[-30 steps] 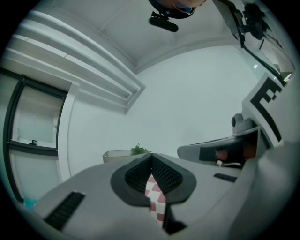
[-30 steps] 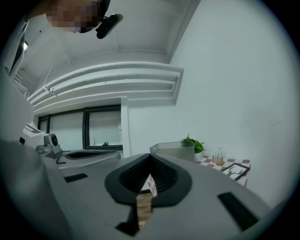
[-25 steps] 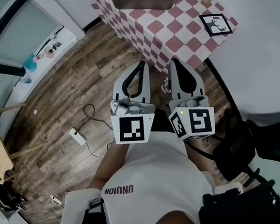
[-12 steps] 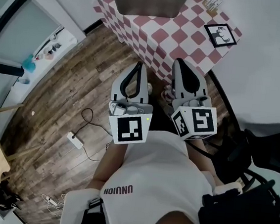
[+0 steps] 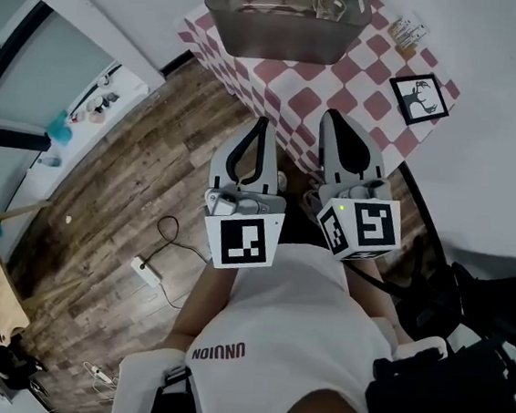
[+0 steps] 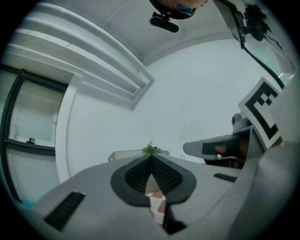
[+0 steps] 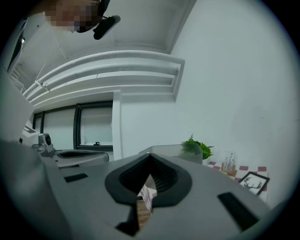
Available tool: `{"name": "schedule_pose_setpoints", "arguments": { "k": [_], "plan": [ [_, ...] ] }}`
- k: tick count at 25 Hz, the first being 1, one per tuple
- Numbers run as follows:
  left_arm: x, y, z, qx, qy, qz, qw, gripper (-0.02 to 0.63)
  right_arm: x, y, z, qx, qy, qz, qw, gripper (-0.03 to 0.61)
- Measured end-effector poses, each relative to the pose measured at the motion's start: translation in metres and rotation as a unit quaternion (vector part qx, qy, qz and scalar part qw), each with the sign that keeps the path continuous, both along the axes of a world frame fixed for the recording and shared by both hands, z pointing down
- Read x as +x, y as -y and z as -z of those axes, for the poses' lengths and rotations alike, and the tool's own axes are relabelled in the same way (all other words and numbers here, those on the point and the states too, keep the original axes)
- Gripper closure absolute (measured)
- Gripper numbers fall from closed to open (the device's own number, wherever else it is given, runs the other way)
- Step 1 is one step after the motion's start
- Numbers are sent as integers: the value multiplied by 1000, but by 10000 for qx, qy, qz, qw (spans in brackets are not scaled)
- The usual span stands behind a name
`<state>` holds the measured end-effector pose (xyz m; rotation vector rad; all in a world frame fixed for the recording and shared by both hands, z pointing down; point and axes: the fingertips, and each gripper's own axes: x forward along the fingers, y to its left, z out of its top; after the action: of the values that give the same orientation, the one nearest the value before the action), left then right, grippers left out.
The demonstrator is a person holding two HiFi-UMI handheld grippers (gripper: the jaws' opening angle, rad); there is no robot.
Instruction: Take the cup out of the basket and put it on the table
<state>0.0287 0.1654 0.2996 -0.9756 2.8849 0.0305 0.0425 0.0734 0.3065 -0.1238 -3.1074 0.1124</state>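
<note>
The table (image 5: 336,76), under a red-and-white check cloth, carries the basket (image 5: 285,32) at its far side. The basket is a deep grey bin with tall walls. Bare cloth lies in front of the basket and to its right, which I judge the likely place to set the cup down.

The 2 grippers hang side by side, well short of the basket, over the wooden floor at the table's near edge. The left gripper (image 5: 263,122) has its jaws pressed together with nothing between them. The right gripper (image 5: 331,116) is likewise closed and empty.

The picture frame (image 5: 420,97) lies flat on the cloth, to the right of the basket and nearer the person. The cup (image 5: 328,6) looks like clear glass. It sits inside the basket toward its far right corner and is hard to make out.

I see 4 likely risks:
1. Jaws that go in closed would knock the cup over instead of straddling it.
2. A low reach over the near wall could catch the rim and drag the basket and cloth.
3. Smooth glass may slip from a shallow pinch on the way up.
4. A cup put down too far right of the basket could land on the frame and tip.
</note>
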Motion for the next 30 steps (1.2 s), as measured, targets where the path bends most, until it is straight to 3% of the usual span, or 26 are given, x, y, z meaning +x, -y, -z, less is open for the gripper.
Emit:
{"name": "schedule_pose_setpoints", "arguments": {
  "k": [10, 18, 26, 30],
  "plan": [
    [-91, 30, 12, 105, -134, 92, 9998, 601, -94, 34, 17, 78, 26, 27, 10000, 560],
    [-130, 55, 5, 98, -253, -38, 9996, 601, -129, 55, 10, 136, -50, -64, 9999, 560],
    [-168, 80, 9, 147, -392, -700, 9967, 601, -166, 77, 16, -88, 73, -529, 9985, 560],
    [-200, 99, 22, 88, -332, -1278, 9912, 601, -188, 96, 18, -12, 28, -1109, 9938, 560]
  ]
}}
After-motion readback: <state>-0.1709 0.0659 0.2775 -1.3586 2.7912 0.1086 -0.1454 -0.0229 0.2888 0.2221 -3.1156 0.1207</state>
